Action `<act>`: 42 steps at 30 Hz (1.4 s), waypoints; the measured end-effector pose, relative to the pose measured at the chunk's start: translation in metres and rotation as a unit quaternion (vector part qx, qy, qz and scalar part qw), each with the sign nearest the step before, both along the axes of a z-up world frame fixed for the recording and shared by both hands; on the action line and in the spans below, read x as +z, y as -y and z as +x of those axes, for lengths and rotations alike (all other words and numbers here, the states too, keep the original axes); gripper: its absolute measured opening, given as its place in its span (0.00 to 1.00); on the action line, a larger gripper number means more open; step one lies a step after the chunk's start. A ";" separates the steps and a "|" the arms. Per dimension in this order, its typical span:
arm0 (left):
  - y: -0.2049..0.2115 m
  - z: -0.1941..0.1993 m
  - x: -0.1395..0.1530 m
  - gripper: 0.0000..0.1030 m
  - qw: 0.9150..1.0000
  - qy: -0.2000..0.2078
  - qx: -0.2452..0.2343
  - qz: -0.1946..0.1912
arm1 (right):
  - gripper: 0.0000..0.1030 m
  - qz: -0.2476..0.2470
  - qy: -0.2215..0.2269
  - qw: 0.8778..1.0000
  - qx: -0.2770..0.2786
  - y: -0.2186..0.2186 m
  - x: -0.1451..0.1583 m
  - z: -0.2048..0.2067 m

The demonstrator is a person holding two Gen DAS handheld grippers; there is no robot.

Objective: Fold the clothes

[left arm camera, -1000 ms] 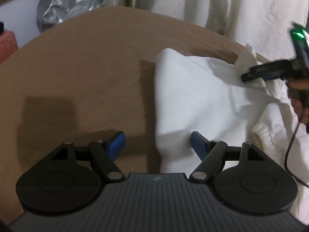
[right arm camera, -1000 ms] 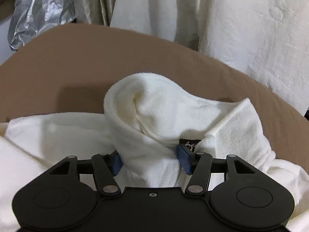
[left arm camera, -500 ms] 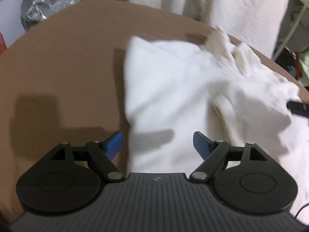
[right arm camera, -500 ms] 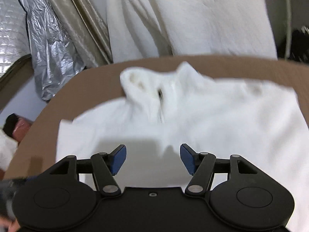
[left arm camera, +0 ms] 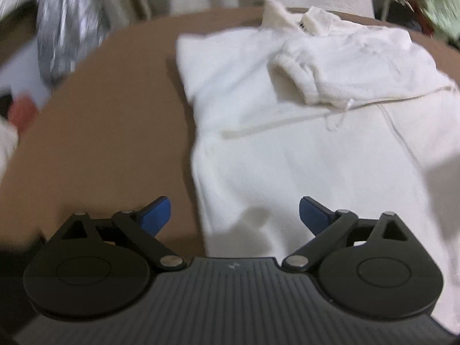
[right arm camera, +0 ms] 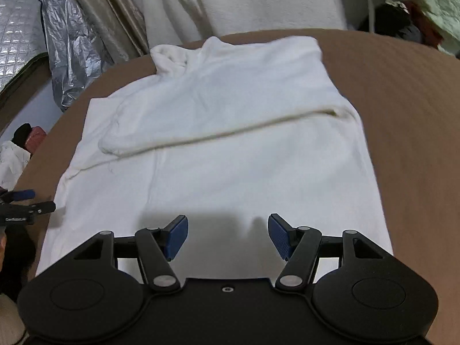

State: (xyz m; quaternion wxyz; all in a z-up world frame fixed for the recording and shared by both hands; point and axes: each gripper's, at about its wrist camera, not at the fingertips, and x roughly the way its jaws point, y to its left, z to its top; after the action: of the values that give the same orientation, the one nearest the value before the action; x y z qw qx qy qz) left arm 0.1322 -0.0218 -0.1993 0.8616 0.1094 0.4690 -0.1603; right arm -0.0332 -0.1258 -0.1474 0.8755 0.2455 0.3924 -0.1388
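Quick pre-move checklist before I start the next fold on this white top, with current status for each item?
1. Left gripper empty, jaws open: ok.
2. Right gripper empty, jaws open: ok.
3. Top lying on the brown surface: ok.
4. Sleeve folded across the body: ok.
5. Collar flat: not ok, it is bunched.
6. Hem edge nearest the grippers flat: cannot tell, hidden behind them.

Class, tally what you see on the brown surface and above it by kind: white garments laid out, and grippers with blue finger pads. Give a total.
White garment on the brown surface: 1
Grippers with blue pads, left gripper and right gripper, both open: 2
Total: 3
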 end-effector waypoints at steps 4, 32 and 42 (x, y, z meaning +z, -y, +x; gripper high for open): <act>-0.011 -0.011 -0.024 0.95 0.997 -0.059 0.040 0.034 | 0.65 0.016 0.008 1.000 0.005 -0.006 -0.009 -0.008; -0.046 -0.080 -0.032 1.00 0.978 -0.163 0.108 -0.066 | 0.51 0.171 0.034 0.985 0.018 0.021 -0.071 -0.218; -0.025 -0.100 -0.013 0.19 0.991 -0.110 0.055 -0.061 | 0.16 0.107 0.129 0.985 0.049 0.003 -0.043 -0.159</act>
State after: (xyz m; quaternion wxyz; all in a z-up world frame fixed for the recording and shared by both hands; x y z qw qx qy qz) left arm 0.0319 0.0036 -0.2128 0.8174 0.0125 0.5554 -0.1524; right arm -0.1919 -0.1288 -0.1906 0.8931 0.3343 0.3004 -0.0202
